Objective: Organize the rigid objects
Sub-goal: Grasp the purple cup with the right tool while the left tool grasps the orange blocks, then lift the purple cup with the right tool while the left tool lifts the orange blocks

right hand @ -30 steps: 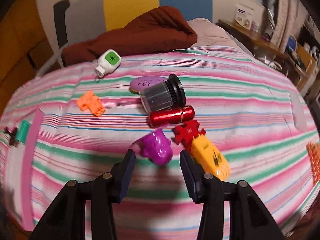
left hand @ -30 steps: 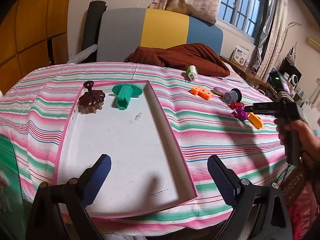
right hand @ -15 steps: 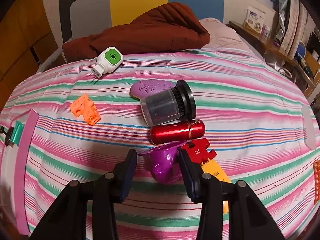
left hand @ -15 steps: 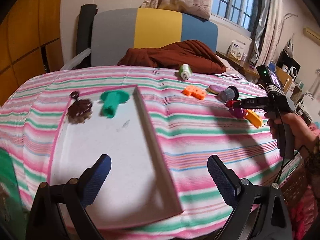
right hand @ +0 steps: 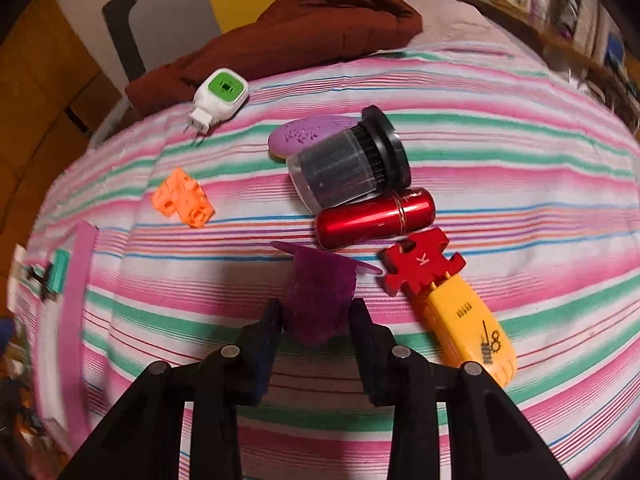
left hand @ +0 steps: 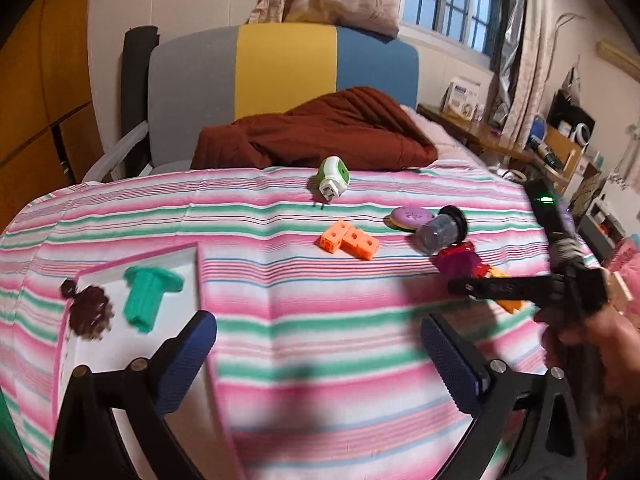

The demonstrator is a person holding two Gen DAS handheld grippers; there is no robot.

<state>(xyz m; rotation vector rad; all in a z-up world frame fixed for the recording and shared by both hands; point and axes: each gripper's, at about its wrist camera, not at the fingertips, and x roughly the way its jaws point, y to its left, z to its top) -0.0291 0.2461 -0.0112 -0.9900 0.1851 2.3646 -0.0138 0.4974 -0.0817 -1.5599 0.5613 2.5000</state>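
Across the frame: striped bedspread [right hand: 500,128], brown blanket [right hand: 320,20] at top. Lower centre: right gripper [right hand: 316,320], jaws closing, pads against purple flanged toy [right hand: 320,292]. Left gripper [left hand: 318,344], fingers spread wide, empty, over the stripes, beside the pink-rimmed tray [left hand: 104,344].

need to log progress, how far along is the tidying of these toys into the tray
Early. Done: a brown flower-shaped mould and a green plastic stamp lie in the white pink-rimmed tray. In hand: the right gripper is closing on the purple plastic cup. Left: orange blocks, red cylinder, others. The left gripper is open.
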